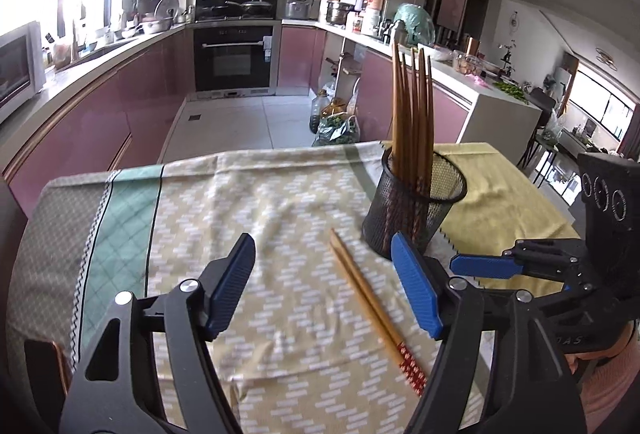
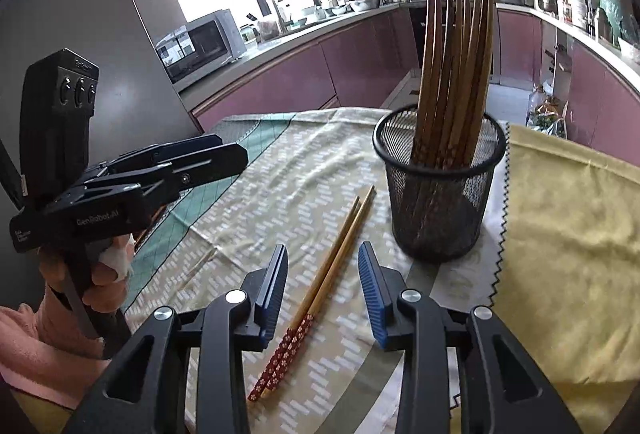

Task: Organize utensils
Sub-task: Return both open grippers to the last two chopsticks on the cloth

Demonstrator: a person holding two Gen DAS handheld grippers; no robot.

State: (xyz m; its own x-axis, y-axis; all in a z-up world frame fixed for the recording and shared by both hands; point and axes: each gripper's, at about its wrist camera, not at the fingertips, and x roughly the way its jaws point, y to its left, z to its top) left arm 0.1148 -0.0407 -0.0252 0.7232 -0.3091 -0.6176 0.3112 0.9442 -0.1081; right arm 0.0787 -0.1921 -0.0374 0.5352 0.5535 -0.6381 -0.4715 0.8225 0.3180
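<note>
**Two grippers open over the last pair of chopsticks**

Closest in, the right gripper [image 2: 323, 290] has its blue pads parted, and the loose pair of chopsticks [image 2: 320, 286] lies flat on the cloth right in the gap between them, nothing pressing on the wood. No earlier view here, so all I can say is the jaws stand apart and empty. The pair runs side by side, red flowered ends toward six o'clock, bare tips pointing up toward one o'clock at the foot of the mesh cup.

From the other hand's camera, the left gripper [image 1: 324, 286] is spread wider still, fingers well apart, holding nothing. The same chopsticks [image 1: 372, 308] lie between its pads here too, slanting from eleven o'clock down to five. The right gripper [image 1: 484, 266] pokes in from three o'clock, just beside the cup.

That black mesh cup [image 1: 416, 209] stands upright at one o'clock, packed with a bundle of upright chopsticks [image 1: 414, 113] leaning slightly. In the right view the cup [image 2: 440, 218] sits at one o'clock as well, very near the loose pair's tips.

Everything rests on a patterned tablecloth [image 1: 280, 201], with a plain yellow cloth [image 2: 568, 234] off at three o'clock. The person's hand [image 2: 108, 274] grips the left tool at nine o'clock, pink sleeve showing.
</note>
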